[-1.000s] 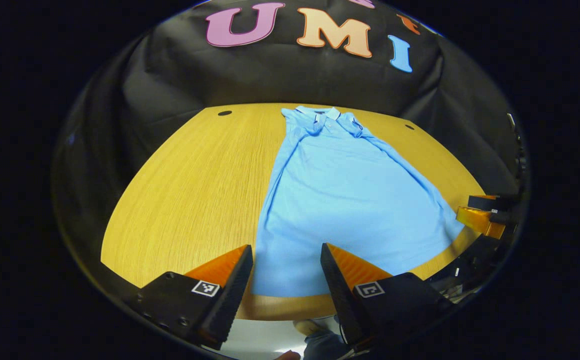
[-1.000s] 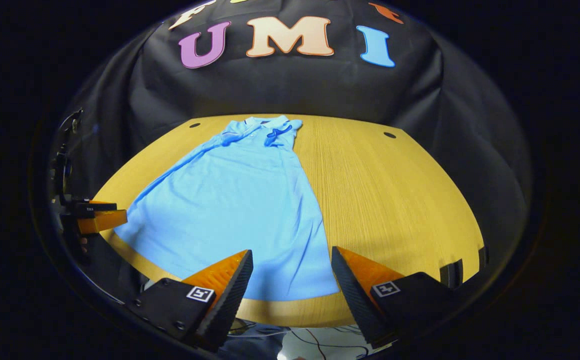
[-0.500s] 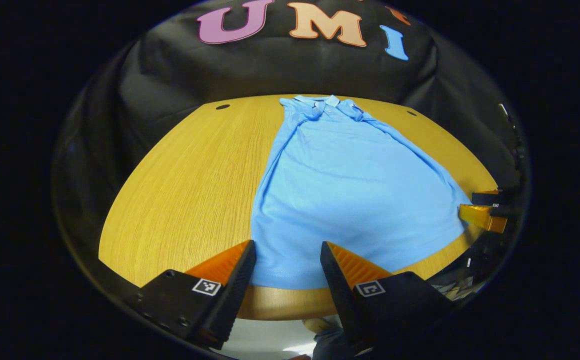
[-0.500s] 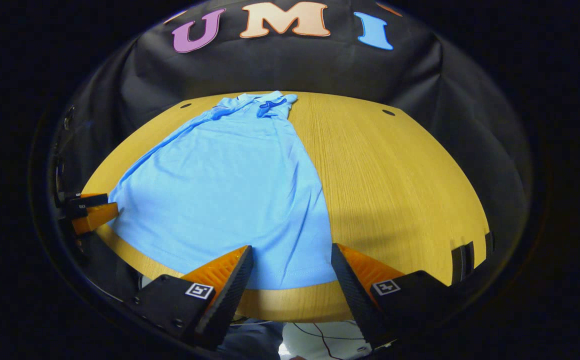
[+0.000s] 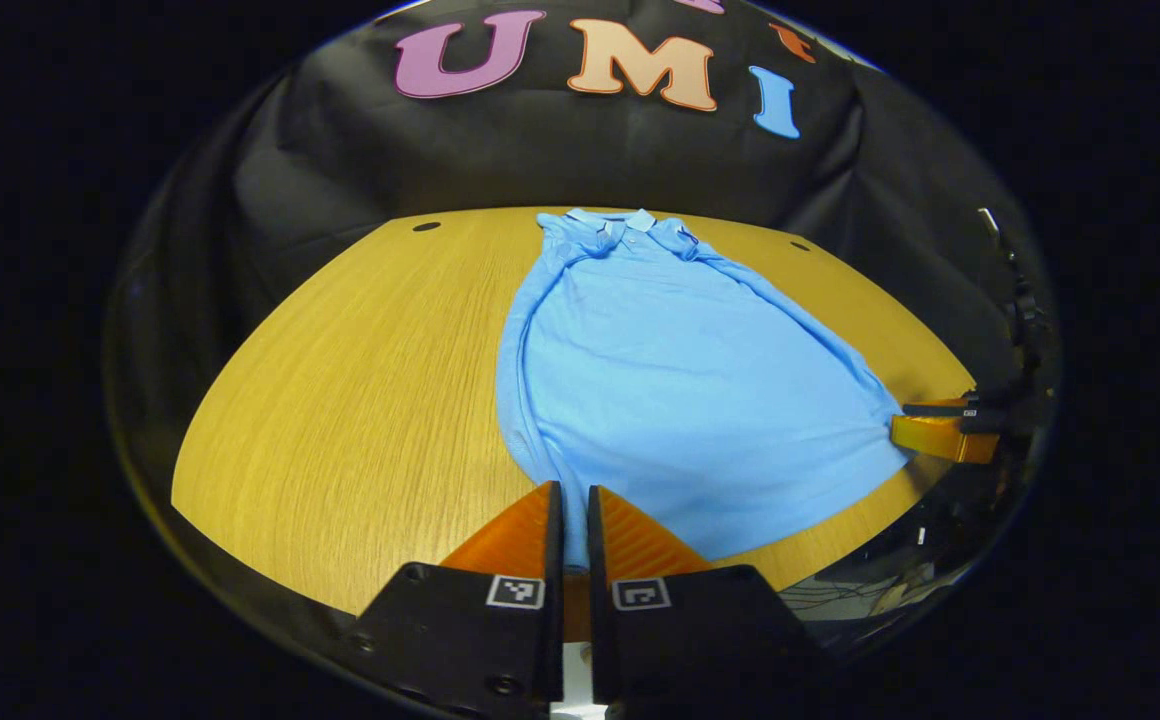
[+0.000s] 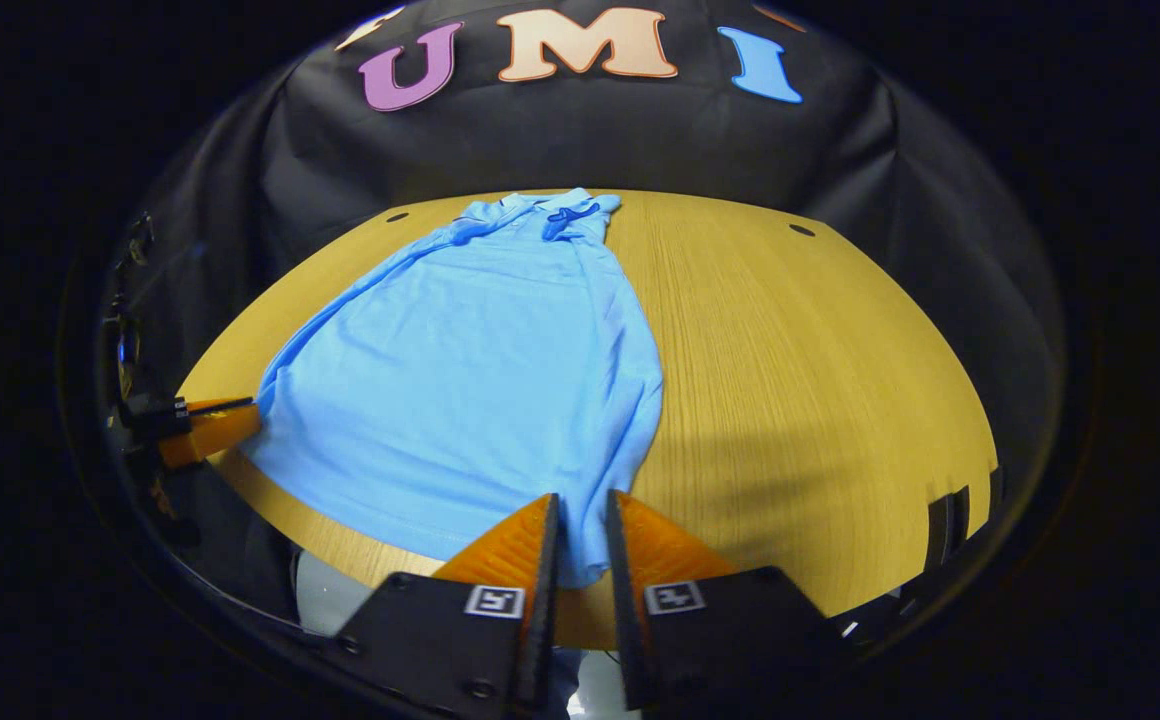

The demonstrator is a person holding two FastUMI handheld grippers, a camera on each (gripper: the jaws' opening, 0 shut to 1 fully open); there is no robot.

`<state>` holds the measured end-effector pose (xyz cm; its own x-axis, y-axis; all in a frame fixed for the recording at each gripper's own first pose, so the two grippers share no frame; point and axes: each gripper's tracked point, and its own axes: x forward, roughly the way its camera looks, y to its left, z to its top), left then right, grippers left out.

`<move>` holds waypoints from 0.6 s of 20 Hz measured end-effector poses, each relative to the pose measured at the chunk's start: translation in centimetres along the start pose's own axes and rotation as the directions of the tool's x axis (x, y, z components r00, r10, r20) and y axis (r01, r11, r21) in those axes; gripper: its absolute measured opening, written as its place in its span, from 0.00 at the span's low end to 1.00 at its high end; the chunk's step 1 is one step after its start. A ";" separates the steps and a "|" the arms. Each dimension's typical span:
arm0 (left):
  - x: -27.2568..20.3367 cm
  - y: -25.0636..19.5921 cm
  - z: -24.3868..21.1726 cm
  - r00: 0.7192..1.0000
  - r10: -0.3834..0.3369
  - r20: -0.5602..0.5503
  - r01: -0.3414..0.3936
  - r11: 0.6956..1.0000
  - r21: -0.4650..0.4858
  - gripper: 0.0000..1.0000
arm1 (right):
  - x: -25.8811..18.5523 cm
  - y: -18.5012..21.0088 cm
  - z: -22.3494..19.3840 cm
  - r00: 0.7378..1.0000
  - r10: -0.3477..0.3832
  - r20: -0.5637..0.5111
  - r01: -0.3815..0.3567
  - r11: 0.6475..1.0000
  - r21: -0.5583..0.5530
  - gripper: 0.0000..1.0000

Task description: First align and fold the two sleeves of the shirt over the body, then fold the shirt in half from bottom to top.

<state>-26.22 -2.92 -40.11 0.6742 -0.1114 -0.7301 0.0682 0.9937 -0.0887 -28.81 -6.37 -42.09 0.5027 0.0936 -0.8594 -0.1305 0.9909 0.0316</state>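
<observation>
The light-blue knit polo shirt (image 5: pixel 680 400) lies flat on the yellow wooden counter (image 5: pixel 360 400), sleeves tucked in. The left claw (image 5: pixel 568 500) and right claw (image 6: pixel 580 510) each pinch a hem corner. The cloth looks soft, light and limp, likely to sag between grips.

Wooden desk (image 5: pixel 360 380) with yellow, straight-grained top and curved near edge, extending ahead of the fingers. Two small dark holes (image 6: pixel 801 230) sit near its far corners. Black draped cloth wall (image 6: pixel 580 150) closes the booth behind the desk.
</observation>
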 end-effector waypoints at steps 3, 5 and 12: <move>0.1 -0.1 0.3 1.000 -0.030 0.008 0.031 0.994 -0.109 0.00 | 0.0 0.6 -0.1 1.000 0.001 -0.006 -0.001 1.000 -0.014 0.07; 0.0 0.0 0.3 1.000 -0.022 0.005 0.023 0.988 -0.153 0.00 | -0.2 0.5 0.1 1.000 0.005 -0.012 -0.005 1.000 -0.013 0.07; -0.6 -0.9 3.4 1.000 -0.025 0.001 0.025 0.997 -0.073 0.00 | -1.2 1.1 3.7 0.998 0.054 0.041 -0.056 0.997 0.046 0.06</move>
<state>-24.16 -3.74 -37.33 0.6729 -0.1363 -0.7271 0.0310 0.9872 -0.1564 -26.32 -5.05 -39.16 0.5298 0.1509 -0.8346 -0.1190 0.9875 0.1029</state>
